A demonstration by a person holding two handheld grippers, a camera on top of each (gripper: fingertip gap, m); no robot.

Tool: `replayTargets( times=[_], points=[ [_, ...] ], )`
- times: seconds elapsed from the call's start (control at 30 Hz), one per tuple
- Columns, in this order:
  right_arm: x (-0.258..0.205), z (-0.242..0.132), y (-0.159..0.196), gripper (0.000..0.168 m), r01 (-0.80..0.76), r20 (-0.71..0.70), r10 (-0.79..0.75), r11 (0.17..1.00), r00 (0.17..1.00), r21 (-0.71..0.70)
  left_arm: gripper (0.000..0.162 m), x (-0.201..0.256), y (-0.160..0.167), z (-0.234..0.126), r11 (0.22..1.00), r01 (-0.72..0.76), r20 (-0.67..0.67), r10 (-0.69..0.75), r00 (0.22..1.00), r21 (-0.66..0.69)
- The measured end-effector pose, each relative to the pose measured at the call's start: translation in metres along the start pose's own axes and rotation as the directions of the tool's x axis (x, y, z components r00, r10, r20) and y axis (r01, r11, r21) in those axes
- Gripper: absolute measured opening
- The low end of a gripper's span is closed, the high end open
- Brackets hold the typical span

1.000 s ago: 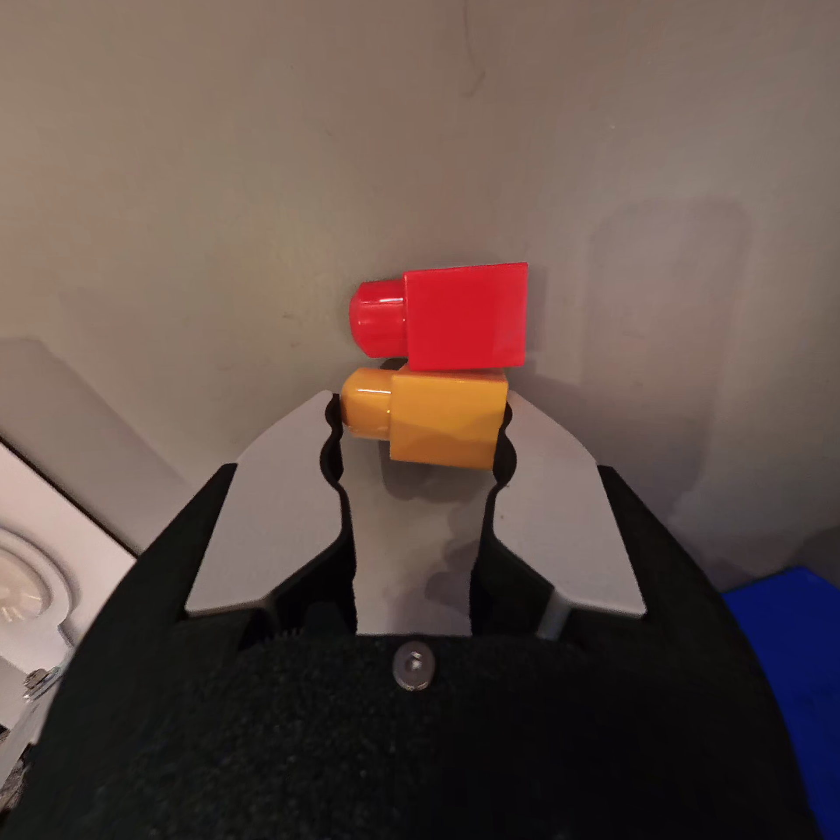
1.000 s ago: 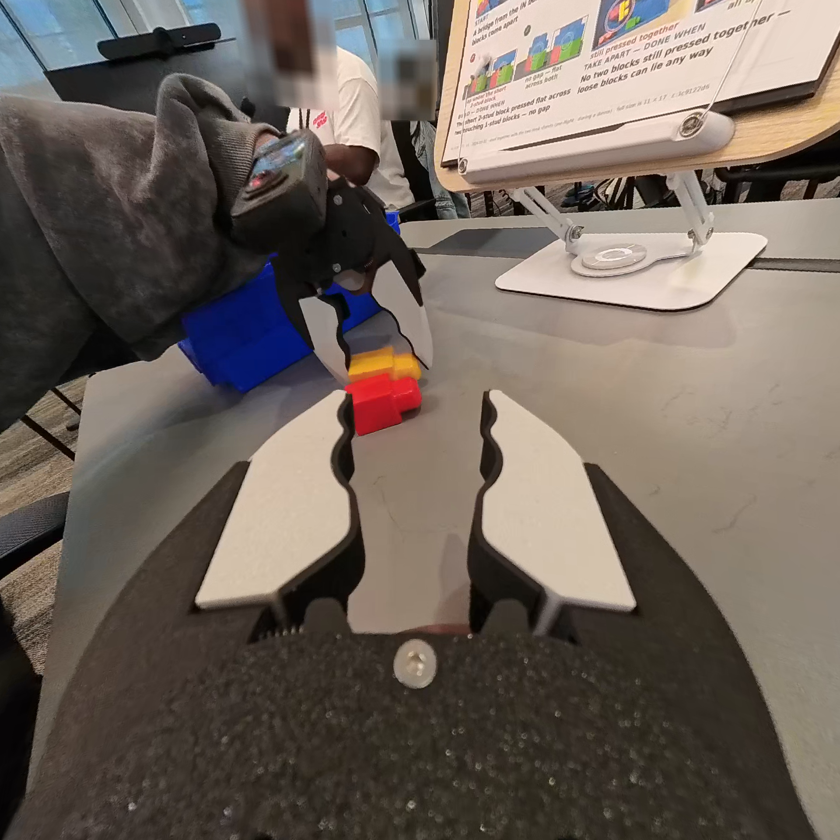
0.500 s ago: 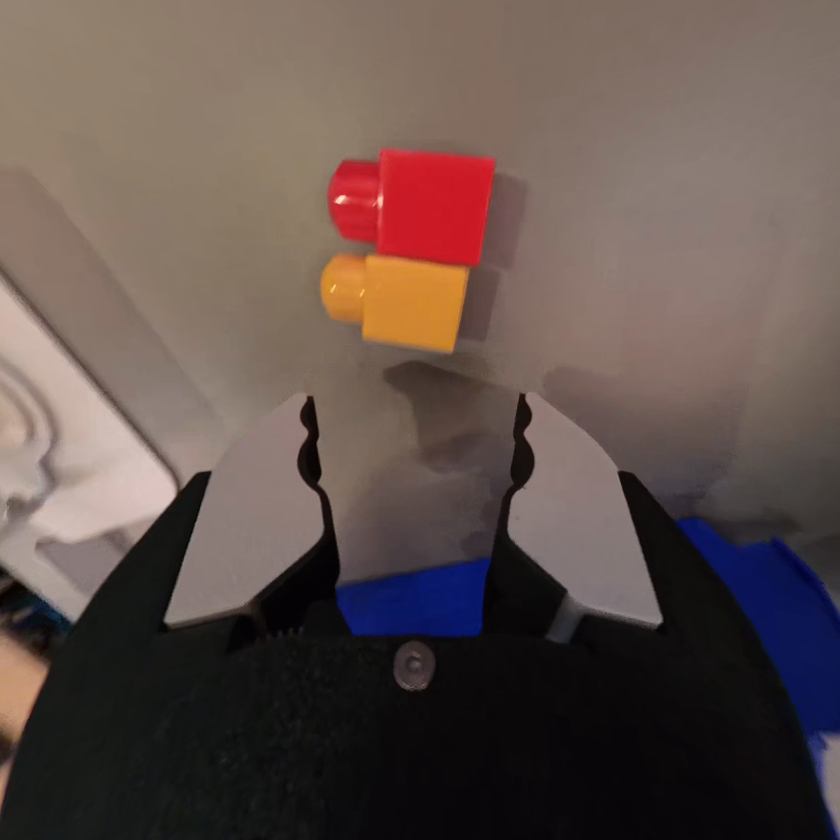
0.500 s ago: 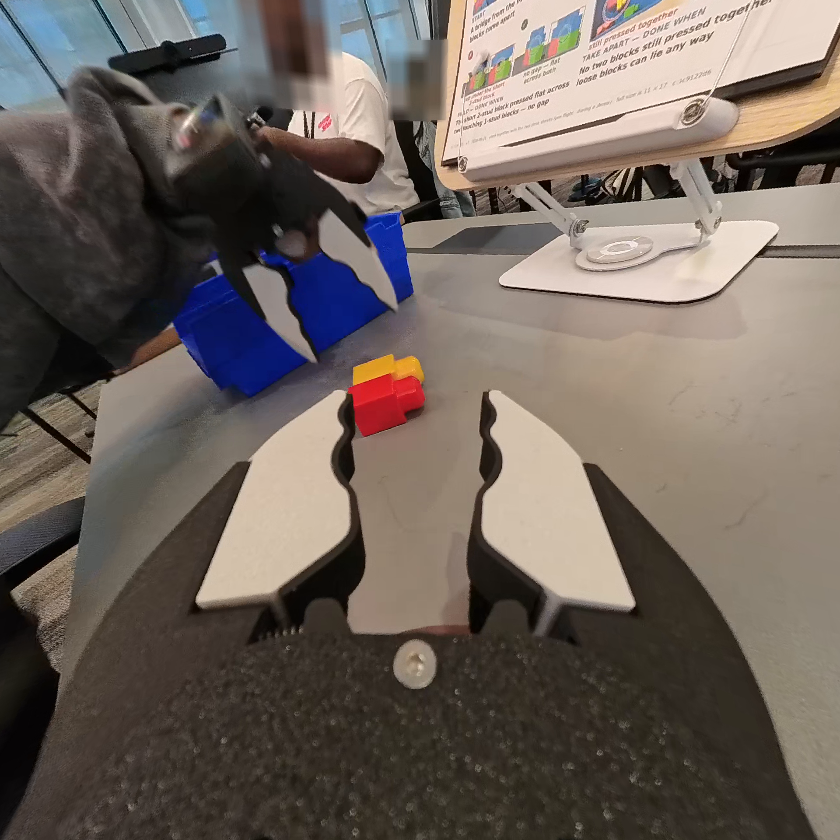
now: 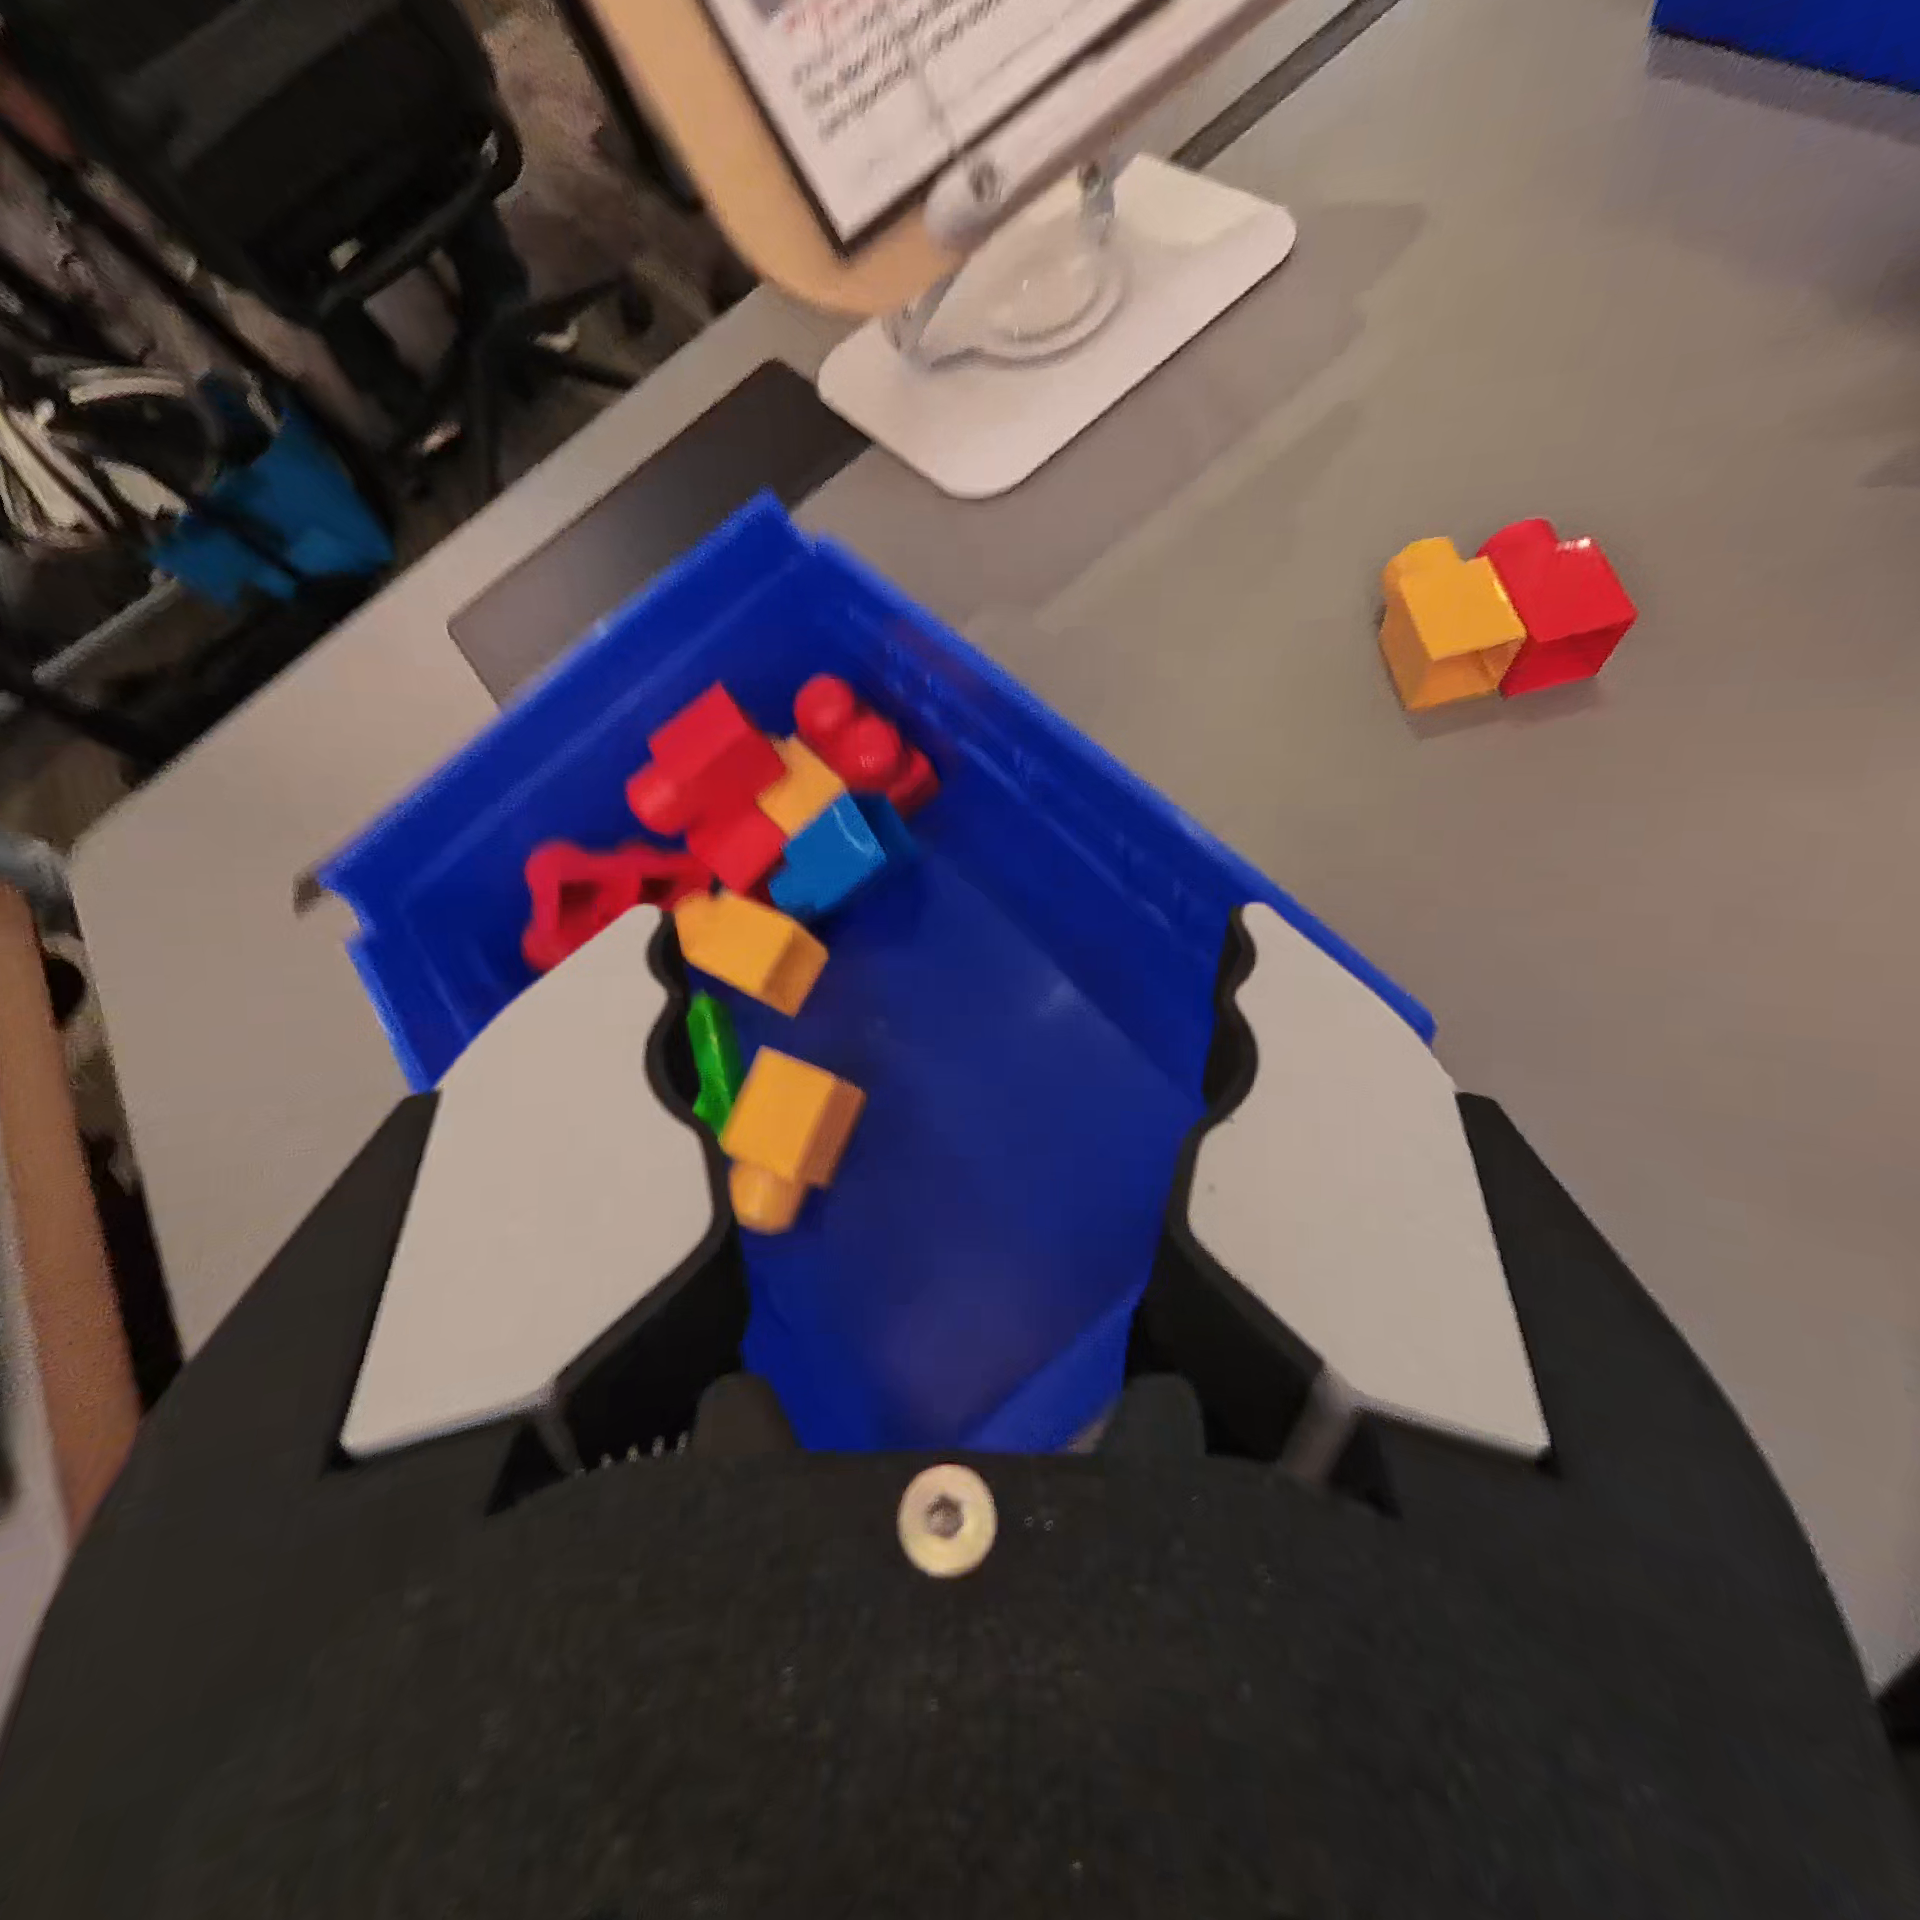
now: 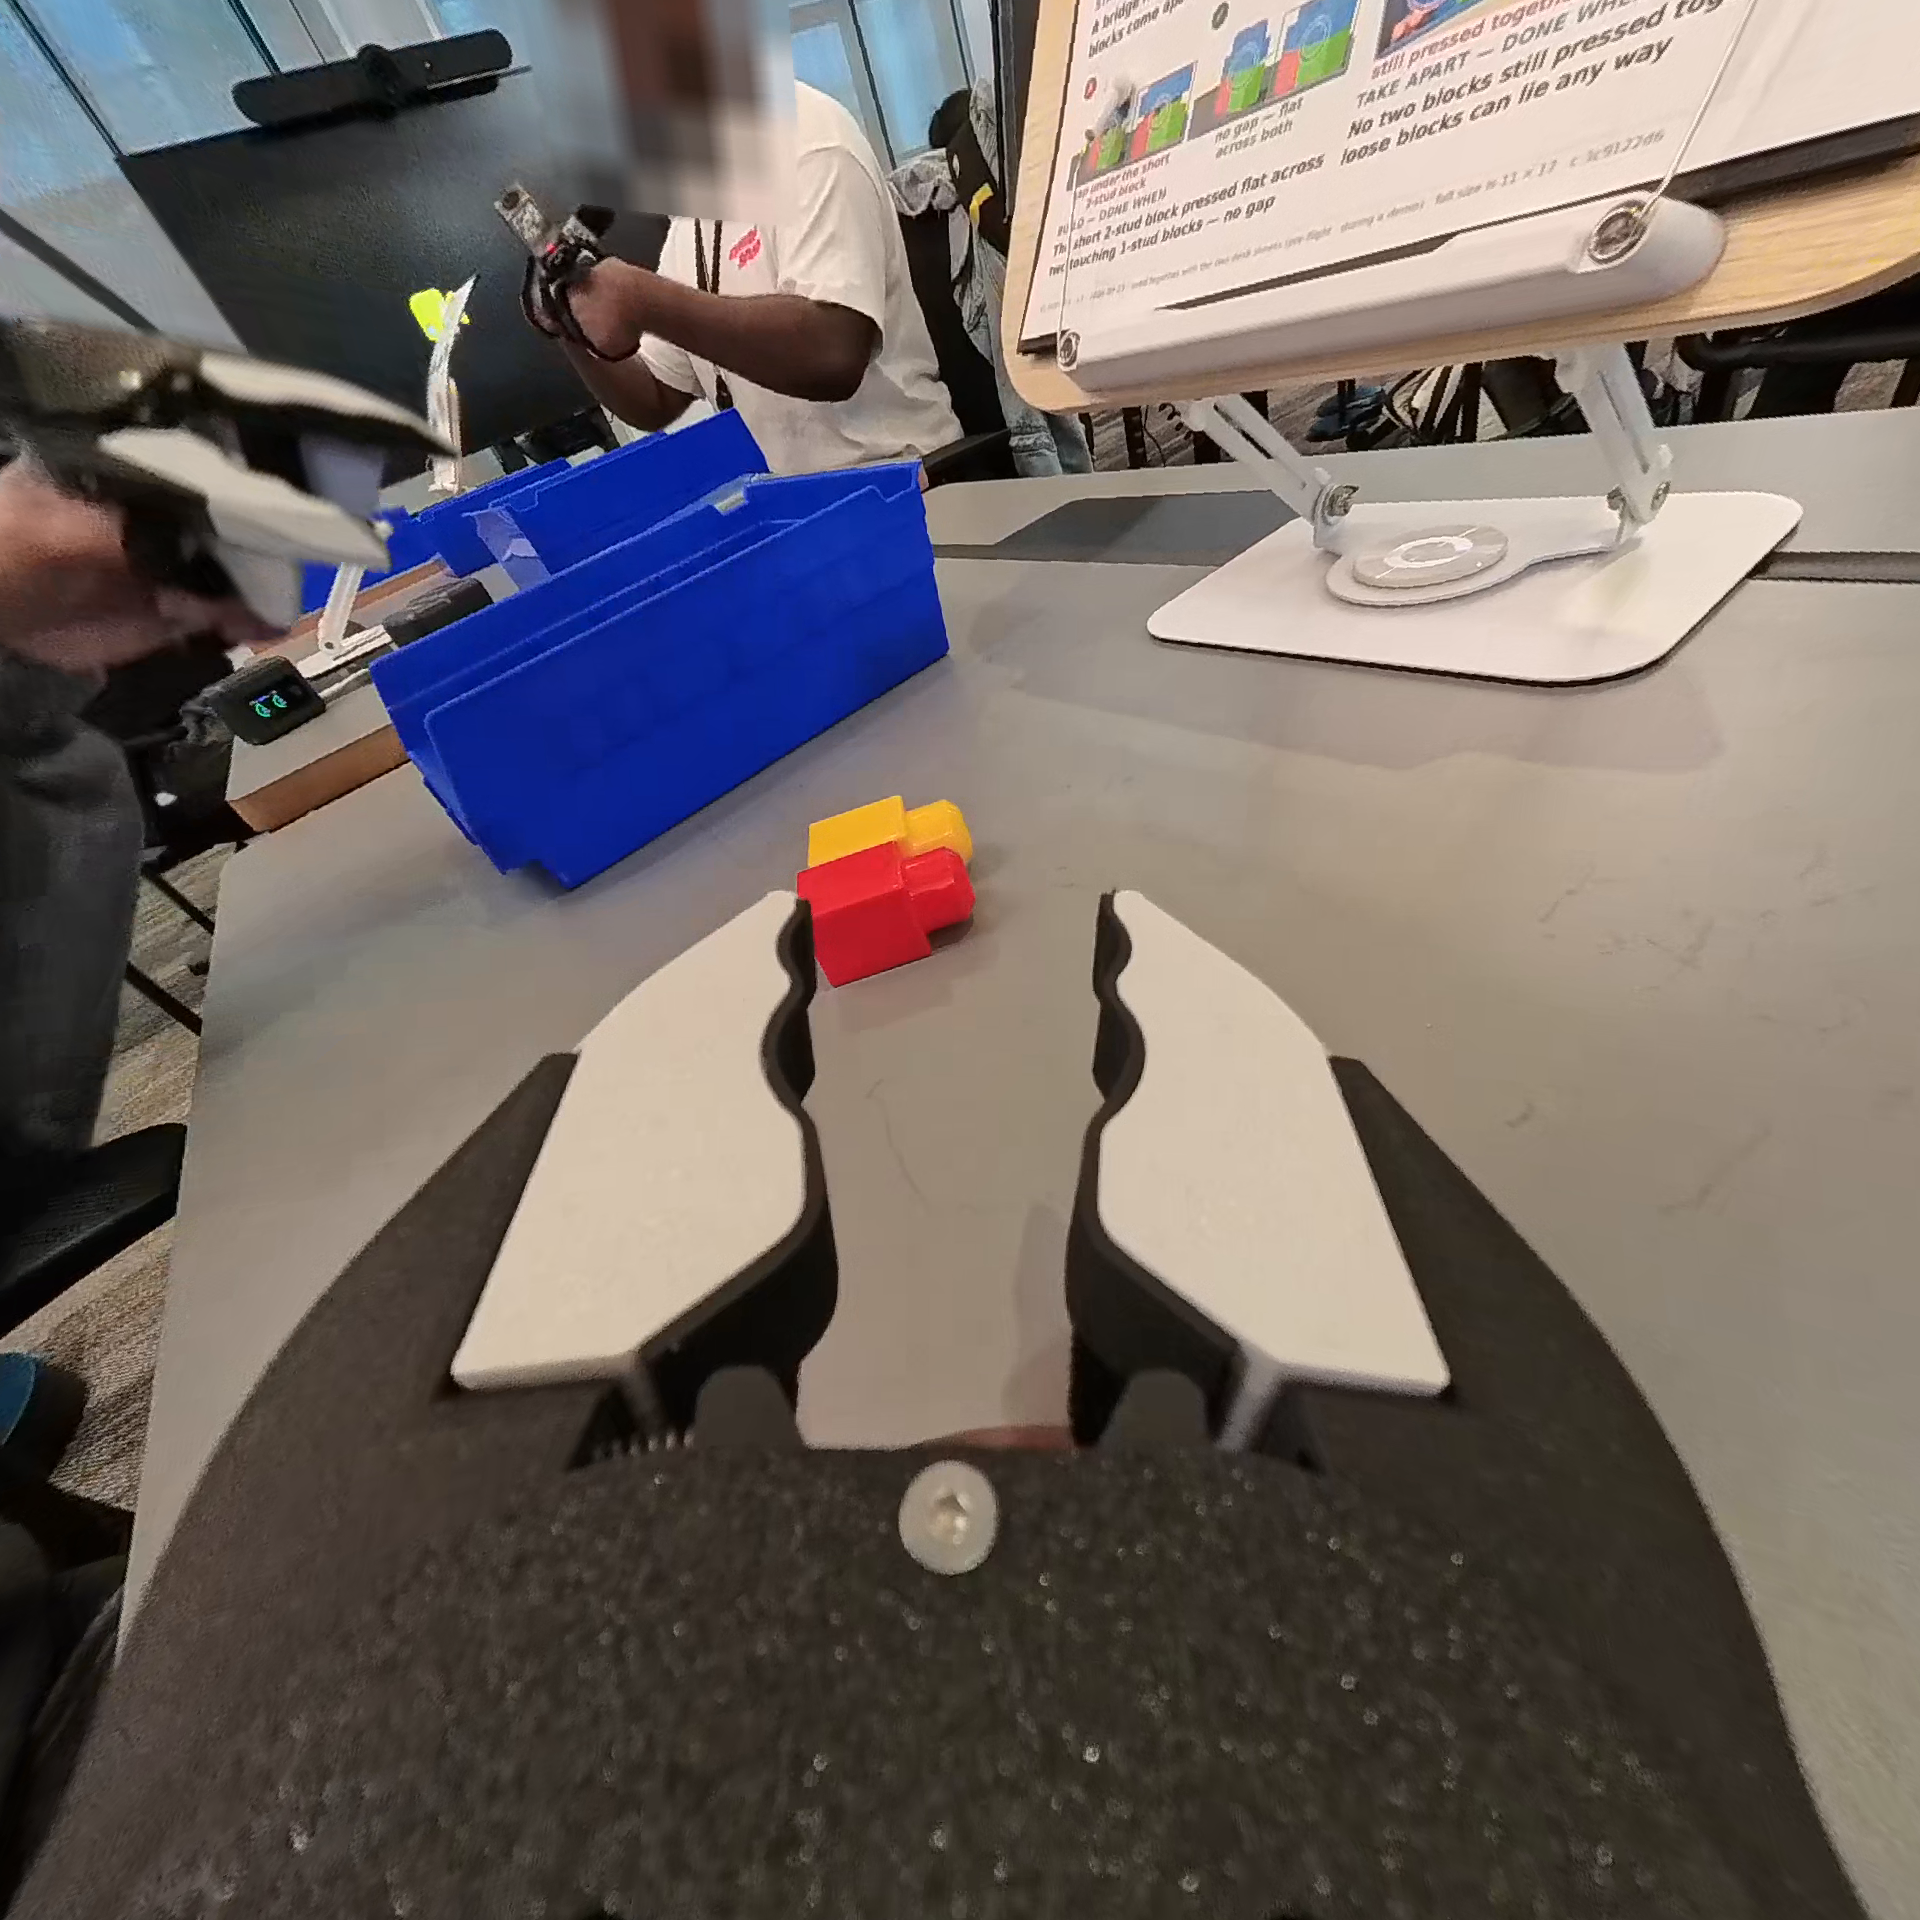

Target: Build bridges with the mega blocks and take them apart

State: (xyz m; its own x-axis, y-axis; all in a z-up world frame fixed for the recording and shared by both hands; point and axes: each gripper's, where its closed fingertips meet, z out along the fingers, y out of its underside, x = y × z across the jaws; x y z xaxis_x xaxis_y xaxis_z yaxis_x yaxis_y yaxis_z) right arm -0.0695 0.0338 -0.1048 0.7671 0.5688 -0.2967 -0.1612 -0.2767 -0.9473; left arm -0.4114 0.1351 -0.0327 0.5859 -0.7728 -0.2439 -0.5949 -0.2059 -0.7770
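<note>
An office-like workroom: grey tables, blue bins, glass walls, another seated person working nearby.

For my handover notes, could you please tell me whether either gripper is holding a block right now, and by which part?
Nothing is held. The left gripper hangs open over the blue plastic bin; the right gripper is open and empty.

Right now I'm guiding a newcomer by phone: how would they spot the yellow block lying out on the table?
Start at the blue bin on the grey table. Two single-stud blocks lie beside it, touching; the yellow block is nearer the bin, behind the red block.
</note>
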Motion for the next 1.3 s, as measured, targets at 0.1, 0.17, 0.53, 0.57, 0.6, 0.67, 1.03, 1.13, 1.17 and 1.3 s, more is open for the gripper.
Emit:
replayTargets(
  times=[0.1, 0.17, 0.53, 0.57, 0.6, 0.67, 1.03, 1.13, 1.17, 1.3],
  points=[
    [0.000, 0.000, 0.000, 0.051, -0.003, 0.003, 0.003, 1.000, 1.000, -0.002, 0.093, 0.027, 0.035, -0.005, 0.998, 0.059, 0.004, -0.059, 0.998, 0.014],
    [0.000, 0.000, 0.001, 0.050, -0.005, 0.005, 0.005, 1.000, 1.000, -0.005, 0.091, 0.047, 0.051, -0.003, 0.997, 0.071, -0.028, -0.071, 0.997, -0.010],
    [0.001, 0.001, 0.002, 0.048, -0.014, 0.006, 0.014, 1.000, 1.000, -0.015, 0.081, -0.003, 0.042, 0.048, 0.974, -0.146, -0.028, 0.144, 0.989, -0.171],
    [0.001, 0.001, 0.002, 0.048, -0.016, 0.006, 0.016, 1.000, 1.000, -0.014, 0.080, -0.016, 0.040, 0.057, 0.968, -0.155, -0.026, 0.153, 0.988, -0.198],
    [0.001, 0.001, 0.001, 0.047, -0.019, 0.005, 0.019, 1.000, 1.000, -0.013, 0.080, -0.031, 0.041, 0.067, 0.958, -0.156, -0.013, 0.157, 0.987, -0.240],
    [0.002, 0.001, 0.002, 0.047, -0.025, 0.005, 0.025, 1.000, 1.000, -0.012, 0.084, -0.064, 0.040, 0.083, 0.941, -0.139, 0.037, 0.158, 0.987, -0.310],
    [0.004, -0.001, 0.000, 0.047, -0.053, 0.016, 0.053, 0.999, 0.998, 0.001, 0.068, -0.152, 0.076, 0.152, 0.801, -0.016, 0.136, 0.122, 0.983, -0.599],
    [0.003, 0.000, 0.001, 0.047, -0.050, 0.021, 0.050, 0.999, 0.999, -0.002, 0.048, -0.145, 0.078, 0.158, 0.795, 0.058, 0.131, 0.027, 0.991, -0.604],
    [0.003, 0.000, 0.001, 0.047, -0.049, 0.022, 0.049, 0.999, 0.999, -0.004, 0.049, -0.145, 0.080, 0.159, 0.786, 0.050, 0.136, 0.044, 0.990, -0.616],
    [0.001, 0.000, 0.001, 0.047, -0.051, 0.028, 0.051, 0.999, 0.998, -0.008, 0.041, -0.147, 0.087, 0.154, 0.758, 0.011, 0.173, 0.134, 0.976, -0.652]
  ],
)
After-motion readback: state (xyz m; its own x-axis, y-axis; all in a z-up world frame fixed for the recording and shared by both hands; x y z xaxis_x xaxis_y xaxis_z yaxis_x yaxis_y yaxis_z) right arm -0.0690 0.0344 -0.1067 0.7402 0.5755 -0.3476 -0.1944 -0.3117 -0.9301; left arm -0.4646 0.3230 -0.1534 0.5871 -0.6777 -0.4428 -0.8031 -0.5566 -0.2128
